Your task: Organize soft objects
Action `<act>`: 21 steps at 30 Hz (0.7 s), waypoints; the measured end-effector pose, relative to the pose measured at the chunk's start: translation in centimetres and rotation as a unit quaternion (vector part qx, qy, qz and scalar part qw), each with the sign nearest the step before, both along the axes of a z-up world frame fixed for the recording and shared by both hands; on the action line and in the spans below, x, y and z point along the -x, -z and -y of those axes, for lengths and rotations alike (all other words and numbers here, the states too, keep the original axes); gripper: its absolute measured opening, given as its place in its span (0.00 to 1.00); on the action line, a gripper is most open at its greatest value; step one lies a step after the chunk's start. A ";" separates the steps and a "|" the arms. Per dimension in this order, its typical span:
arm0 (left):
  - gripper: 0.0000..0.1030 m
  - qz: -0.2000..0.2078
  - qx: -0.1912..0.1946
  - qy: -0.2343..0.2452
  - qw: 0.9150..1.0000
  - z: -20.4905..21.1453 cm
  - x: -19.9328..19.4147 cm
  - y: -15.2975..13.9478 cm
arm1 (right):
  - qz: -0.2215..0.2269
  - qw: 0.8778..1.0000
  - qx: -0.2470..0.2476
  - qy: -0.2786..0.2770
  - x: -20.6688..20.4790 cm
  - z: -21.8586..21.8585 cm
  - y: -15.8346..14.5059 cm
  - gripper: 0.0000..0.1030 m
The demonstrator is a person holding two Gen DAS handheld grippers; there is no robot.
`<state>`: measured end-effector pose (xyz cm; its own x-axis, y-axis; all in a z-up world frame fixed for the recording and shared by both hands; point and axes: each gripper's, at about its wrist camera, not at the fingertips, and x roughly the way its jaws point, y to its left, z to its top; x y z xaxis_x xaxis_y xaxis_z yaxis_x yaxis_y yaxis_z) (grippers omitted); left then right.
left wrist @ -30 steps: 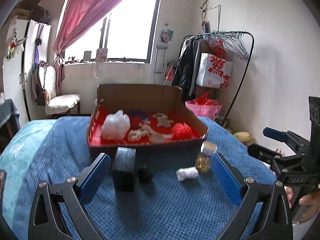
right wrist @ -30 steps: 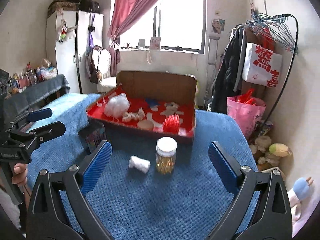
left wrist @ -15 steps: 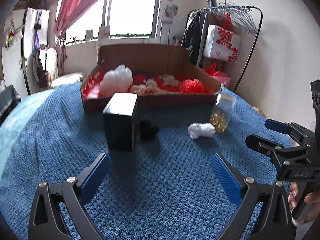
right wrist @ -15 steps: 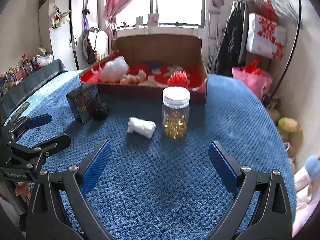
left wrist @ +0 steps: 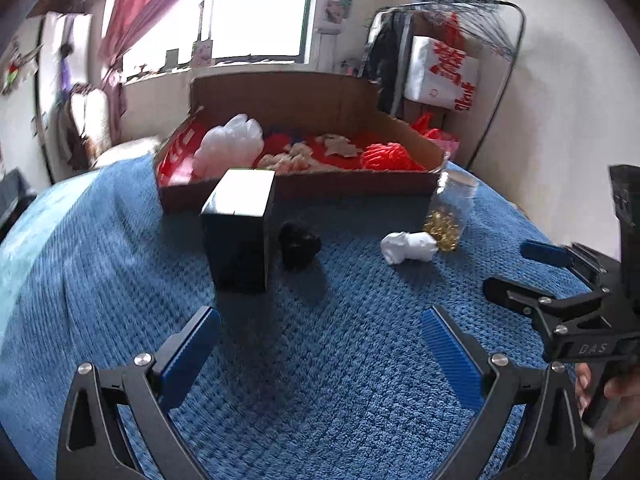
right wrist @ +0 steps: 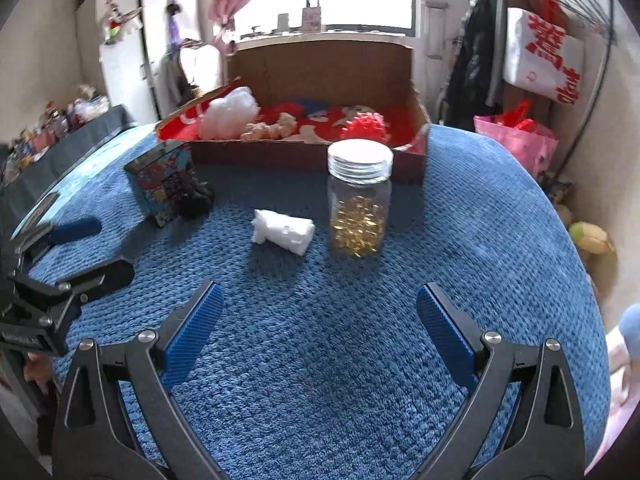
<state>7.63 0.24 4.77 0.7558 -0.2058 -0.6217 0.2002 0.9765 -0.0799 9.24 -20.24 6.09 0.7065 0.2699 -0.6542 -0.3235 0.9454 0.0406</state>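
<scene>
Left gripper (left wrist: 320, 344), right gripper (right wrist: 320, 320): both spread wide, empty, lower and nearer the blue blanket (right wrist: 360, 360) than before. White soft roll (right wrist: 284, 232) lay beside capsule jar (right wrist: 359, 200); black soft lump (left wrist: 299, 242) touched dark box (left wrist: 238, 232). Cardboard tray (right wrist: 320, 68) behind.

Both grippers, left (left wrist: 320, 344) and right (right wrist: 320, 320), gape (empty).

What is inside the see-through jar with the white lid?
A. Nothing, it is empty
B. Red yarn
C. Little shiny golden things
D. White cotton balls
C: the jar stands upright on the blue blanket, and through its clear wall the lower part shows a heap of small golden pieces, with the top part bare.
</scene>
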 end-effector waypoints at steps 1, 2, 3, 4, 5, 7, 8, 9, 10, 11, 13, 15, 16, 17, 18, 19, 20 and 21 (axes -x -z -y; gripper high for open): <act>1.00 0.004 -0.007 0.009 1.000 0.0 -0.1 -0.5 | 0.000 1.000 0.001 -0.010 0.0 -0.1 -0.1 0.96; 0.99 0.012 -0.019 0.025 0.999 0.1 -0.2 -1.3 | 0.000 1.000 0.002 -0.019 -0.1 -0.2 -0.3 0.96; 0.99 0.021 -0.030 0.041 0.998 0.2 -0.3 -2.0 | 0.000 0.999 0.003 -0.032 -0.3 -0.3 -0.5 0.96; 0.98 0.028 -0.042 0.056 0.997 0.3 -0.4 -2.6 | 0.000 0.999 0.002 -0.052 -0.4 -0.4 -0.9 0.96; 0.98 0.033 -0.053 0.073 0.995 0.4 -0.5 -3.2 | 0.001 0.997 0.002 -0.071 -0.5 -0.6 -1.3 0.96; 0.96 0.039 -0.074 0.126 0.989 0.8 -1.2 -4.4 | 0.006 0.993 0.005 -0.122 -0.8 -1.1 -2.2 0.96; 0.95 0.036 -0.083 0.152 0.984 1.0 -1.8 -4.8 | 0.009 0.989 0.010 -0.148 -1.0 -1.4 -2.6 0.96; 0.94 0.032 -0.088 0.167 0.982 1.3 -2.2 -5.0 | 0.010 0.985 0.017 -0.169 -1.2 -1.8 -2.9 0.96; 0.92 0.021 -0.093 0.187 0.978 1.5 -3.0 -5.2 | 0.012 0.980 0.027 -0.197 -1.5 -2.3 -3.1 0.96; 0.90 0.010 -0.096 0.199 0.975 1.7 -3.7 -5.2 | 0.013 0.974 0.040 -0.225 -1.8 -3.0 -3.3 0.95; 0.83 -0.021 -0.105 0.221 0.969 2.1 -5.7 -5.0 | 0.015 0.964 0.066 -0.259 -2.4 -4.0 -3.3 0.95; 0.80 -0.045 -0.115 0.241 0.963 2.5 -7.2 -4.5 | 0.008 0.954 0.091 -0.286 -3.3 -5.0 -3.0 0.95; 0.79 -0.059 -0.124 0.251 0.958 2.8 -8.2 -4.2 | 0.002 0.950 0.102 -0.295 -3.9 -5.4 -2.8 0.94; 0.79 -0.066 -0.129 0.257 0.956 2.9 -8.5 -4.0 | -0.007 0.947 0.110 -0.303 -4.5 -5.6 -2.6 0.94; 0.78 -0.080 -0.138 0.265 0.951 3.2 -9.3 -3.7 | -0.017 0.944 0.116 -0.309 -5.2 -5.7 -2.4 0.94; 0.78 -0.088 -0.143 0.269 0.948 3.4 -9.8 -3.5 | -0.028 0.941 0.122 -0.315 -5.8 -6.0 -2.1 0.94; 0.78 -0.097 -0.148 0.272 0.946 3.5 -10.3 -3.3 | -0.037 0.937 0.130 -0.322 -6.4 -6.2 -1.8 0.94; 0.78 -0.106 -0.153 0.275 0.943 3.7 -10.8 -3.1 | -0.043 0.933 0.140 -0.328 -6.7 -6.5 -1.6 0.93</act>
<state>18.40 -3.42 7.87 0.4395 -0.3174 -0.8403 0.6947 0.7131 0.0941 15.98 -13.71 7.65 0.3913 0.4350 -0.8110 -0.8430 0.5229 -0.1263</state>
